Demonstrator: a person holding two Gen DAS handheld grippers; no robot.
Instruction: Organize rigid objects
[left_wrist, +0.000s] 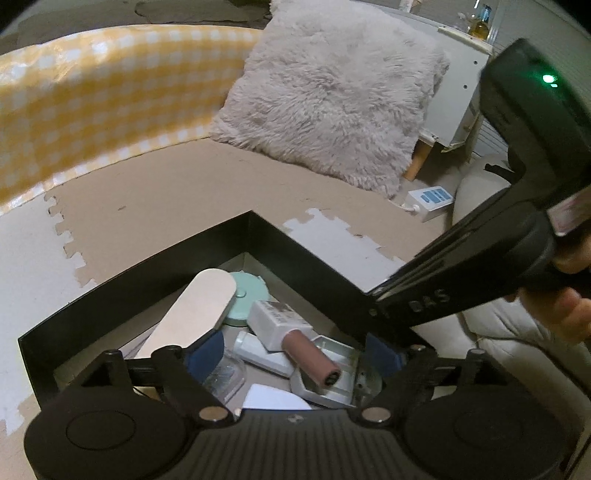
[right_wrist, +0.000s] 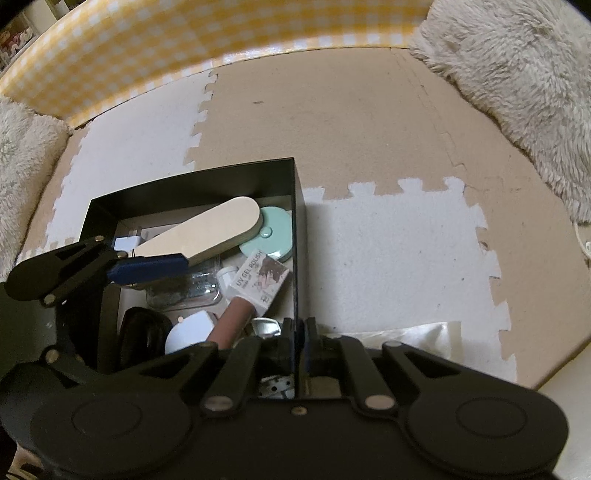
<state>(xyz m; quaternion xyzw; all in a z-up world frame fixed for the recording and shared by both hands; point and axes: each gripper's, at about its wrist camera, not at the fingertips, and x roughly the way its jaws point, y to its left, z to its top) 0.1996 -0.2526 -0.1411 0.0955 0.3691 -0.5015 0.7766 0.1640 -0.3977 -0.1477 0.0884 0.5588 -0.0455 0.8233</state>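
black box (right_wrist: 300, 192) sits on the foam puzzle mat (right_wrist: 388, 258), already filled with small rigid items: nail file (left_wrist: 192, 310) lying diagonally across the top, one rounded end over the mint round case (left_wrist: 247, 295), other end down toward the left gripper (left_wrist: 291, 354). beside it the uv gel polish bottle (right_wrist: 255, 288), white body toward the far corner, brown cap (left_wrist: 310, 362) pointing back at the camera. beneath, a clear plastic case (right_wrist: 184, 291), a white tube (left_wrist: 258, 354) and a grey tray (left_wrist: 332, 376), partly hidden.

left gripper hangs over the near side of the box with jaws spread wide, blue pads (left_wrist: 207, 354) either side of the heap, pressing on nothing; file's long axis runs away from the left pad, up and to the right, with its near end just beside that pad in the left wrist view. likely a release just made, so next call is probably withdrawing upward without snagging the file.

right gripper (right_wrist: 295, 343) pinched tight on the right-hand wall of the box near its near corner, pitched steeply down, steadying the box. person's fingers (left_wrist: 561, 310) wrap the handle at right in the left wrist view.

fluffy cushion (left_wrist: 332, 92) and yellow gingham cloth (left_wrist: 92, 92) lie well apart beyond.
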